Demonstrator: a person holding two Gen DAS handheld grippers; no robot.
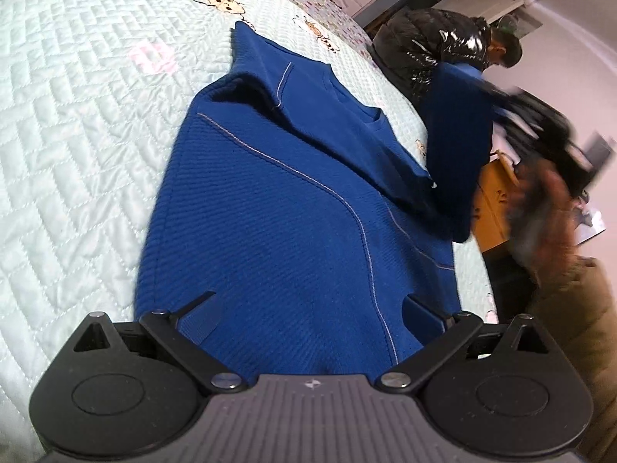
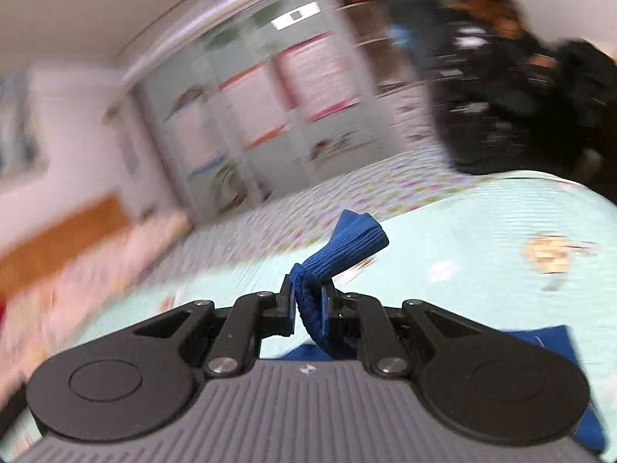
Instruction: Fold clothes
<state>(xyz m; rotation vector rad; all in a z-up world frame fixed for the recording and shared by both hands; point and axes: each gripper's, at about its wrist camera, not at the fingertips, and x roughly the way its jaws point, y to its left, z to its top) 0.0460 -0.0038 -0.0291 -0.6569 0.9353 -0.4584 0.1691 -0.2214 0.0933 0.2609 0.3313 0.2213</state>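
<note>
Sleeve fold in hand, I judge: my right fingers (image 2: 308, 301) pinch the ribbed cuff (image 2: 347, 245) of the blue knit sweater (image 1: 277, 208) lying on the pale quilted bed (image 1: 77, 135) (left fingers (image 1: 312, 305) spread over its hem), so next calls for laying that sleeve across the body.

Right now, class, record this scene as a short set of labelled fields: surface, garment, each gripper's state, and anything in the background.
surface: quilted mint bedspread with cartoon prints
garment: blue sweater, lying on the bedspread, one sleeve lifted off to the right
left gripper: open, fingers spread over the sweater's hem
right gripper: shut on the ribbed blue cuff
background: person in a shiny black jacket beyond the bed
image quality: right wrist view blurred
</note>
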